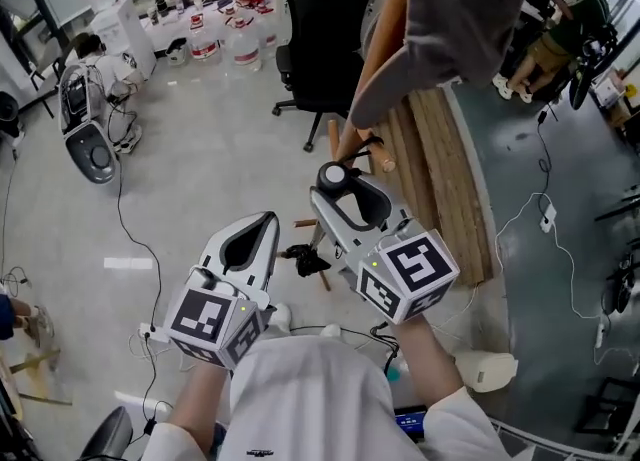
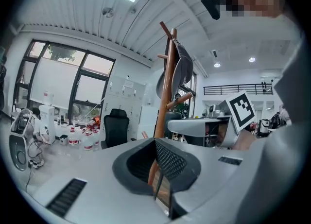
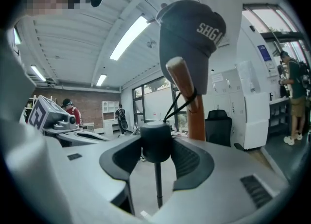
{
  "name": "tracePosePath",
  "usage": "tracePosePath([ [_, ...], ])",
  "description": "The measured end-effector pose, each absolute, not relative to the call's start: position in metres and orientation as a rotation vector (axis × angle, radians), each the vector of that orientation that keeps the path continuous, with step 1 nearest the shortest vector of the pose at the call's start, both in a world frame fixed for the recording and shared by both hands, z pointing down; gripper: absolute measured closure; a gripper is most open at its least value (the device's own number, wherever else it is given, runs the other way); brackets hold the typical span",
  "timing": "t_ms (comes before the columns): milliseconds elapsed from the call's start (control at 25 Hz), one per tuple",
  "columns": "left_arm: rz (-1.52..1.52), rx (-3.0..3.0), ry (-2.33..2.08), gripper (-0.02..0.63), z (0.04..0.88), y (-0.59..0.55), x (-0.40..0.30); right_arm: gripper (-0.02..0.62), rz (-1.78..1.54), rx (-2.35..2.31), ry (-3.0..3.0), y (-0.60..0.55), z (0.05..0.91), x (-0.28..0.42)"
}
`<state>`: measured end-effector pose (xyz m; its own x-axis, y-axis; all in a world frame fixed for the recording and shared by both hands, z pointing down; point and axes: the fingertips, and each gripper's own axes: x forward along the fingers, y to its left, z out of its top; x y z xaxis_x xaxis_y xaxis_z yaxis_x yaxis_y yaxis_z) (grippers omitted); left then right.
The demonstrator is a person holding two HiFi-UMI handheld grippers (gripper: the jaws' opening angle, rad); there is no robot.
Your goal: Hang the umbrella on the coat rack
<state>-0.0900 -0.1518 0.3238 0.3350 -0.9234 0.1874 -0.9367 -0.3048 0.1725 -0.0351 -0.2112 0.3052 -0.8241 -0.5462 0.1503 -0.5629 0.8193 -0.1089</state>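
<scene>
Umbrella: its round black handle knob sits between the two pads of the right hand-held gripper. A thin dark shaft goes down from the knob at 6 o'clock.
Strap: a thin black cord runs from the knob up to 1 o'clock and passes around a wooden peg of the coat rack.
Right hand-held gripper: holding the umbrella handle, with the jaws standing wide around the knob and one pad on each side of it.
Coat rack: a brown wooden pole just behind the knob, at 1 o'clock from it in the right gripper view. In the head view it rises at 12 o'clock from the right hand-held gripper.
Cap: grey with white letters, it hangs on the rack above the peg, at 12 o'clock from the knob.
Left hand-held gripper: narrow, the tips look to meet and nothing is between them. It is at 8 o'clock from the right one, apart from the umbrella.
Office chair: black, on the floor at 11 o'clock from the rack foot.
Wooden planks: lying on the floor at 3 o'clock from the right hand-held gripper.
</scene>
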Motion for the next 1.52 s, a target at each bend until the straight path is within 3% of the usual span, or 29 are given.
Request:
tracePosePath([
  [1240,0.102,2.388,-1.414,0.598,0.372,-0.165,-0.026,0.402,0.359,1.067,-2.792,-0.218,0.383,0.02],
  [1520,0.066,2.413,-1.429,0.598,0.373,-0.167,-0.022,0.359,0.303,1.114,-2.816,-0.202,0.37,0.049],
])
